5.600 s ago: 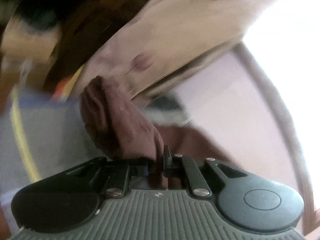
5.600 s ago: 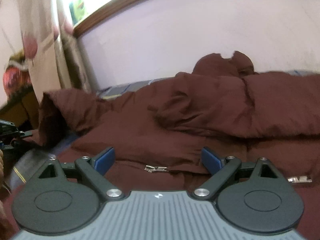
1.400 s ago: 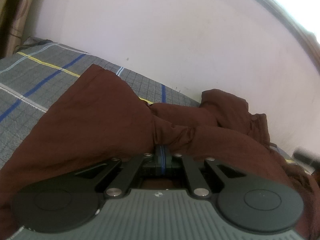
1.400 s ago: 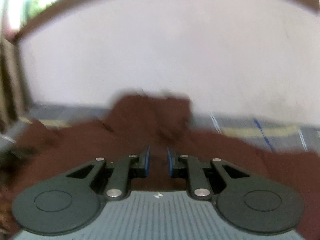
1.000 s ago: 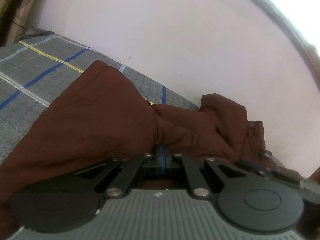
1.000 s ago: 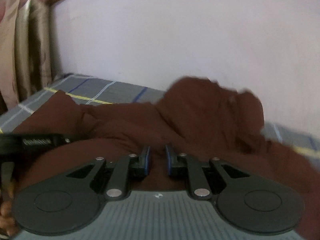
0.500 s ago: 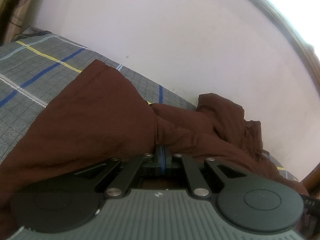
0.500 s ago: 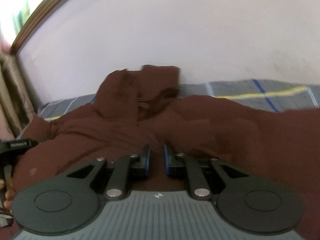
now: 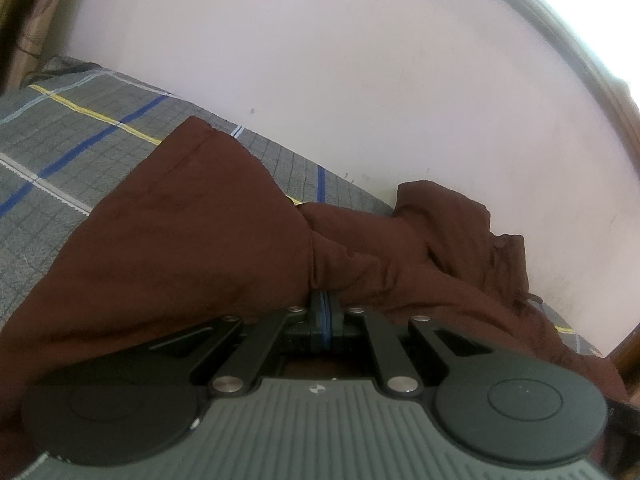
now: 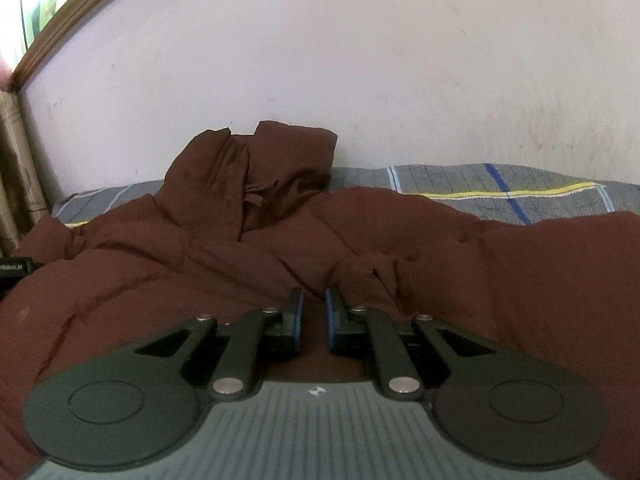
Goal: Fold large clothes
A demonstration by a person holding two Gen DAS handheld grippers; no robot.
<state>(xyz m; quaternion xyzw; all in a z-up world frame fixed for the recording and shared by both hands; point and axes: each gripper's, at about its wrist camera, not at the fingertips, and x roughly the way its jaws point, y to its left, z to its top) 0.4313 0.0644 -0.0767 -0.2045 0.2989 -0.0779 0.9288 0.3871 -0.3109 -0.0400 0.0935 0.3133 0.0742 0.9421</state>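
Loosely rumpled, the brown jacket (image 10: pixel 280 248) sprawls across the plaid bedsheet (image 10: pixel 520 192).

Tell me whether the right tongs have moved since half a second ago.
Yes. In the right wrist view the jacket's hood has slid right and the bed's yellow stripe has dropped lower against the wall, so the right tongs swung left and tilted up.

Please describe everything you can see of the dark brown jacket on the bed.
The dark brown padded jacket lies spread and rumpled on the grey checked bedsheet, its hood bunched against the pale wall. The cloth looks matte and puffy, and a drawstring shows at the hood. The left tool is shut on a fold. The right tool grips another fold, a narrow gap between its pads.
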